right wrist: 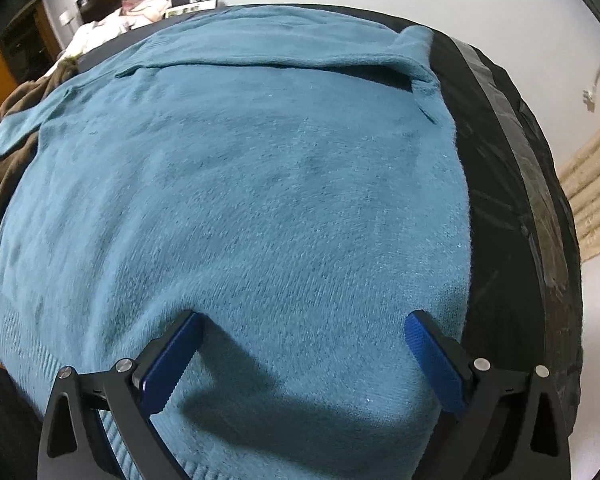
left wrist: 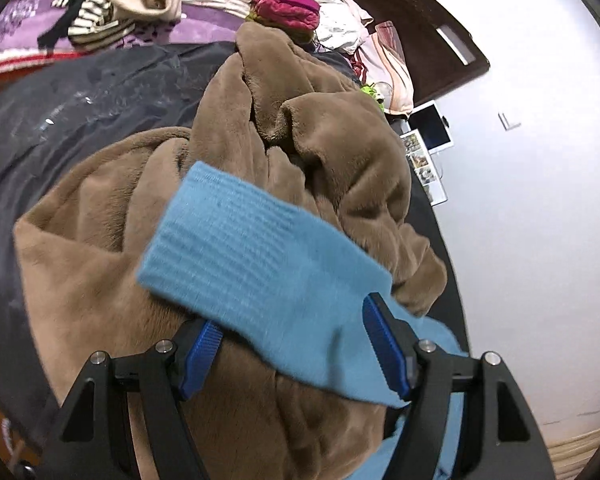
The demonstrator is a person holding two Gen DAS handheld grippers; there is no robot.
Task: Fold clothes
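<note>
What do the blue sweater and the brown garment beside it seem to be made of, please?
The blue sweater looks like a soft knit, perhaps wool or acrylic: fine rows of stitches, a fuzzy nap, and ribbing on the sleeve cuff. The brown garment looks like plush fleece or velour: a short, dense pile with a dull sheen along its rounded folds. The fibre itself cannot be told from the pictures.

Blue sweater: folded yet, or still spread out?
Partly folded. The blue sweater body lies flat on the dark surface; one sleeve is folded across the top, the other sleeve trails over the brown garment.
</note>
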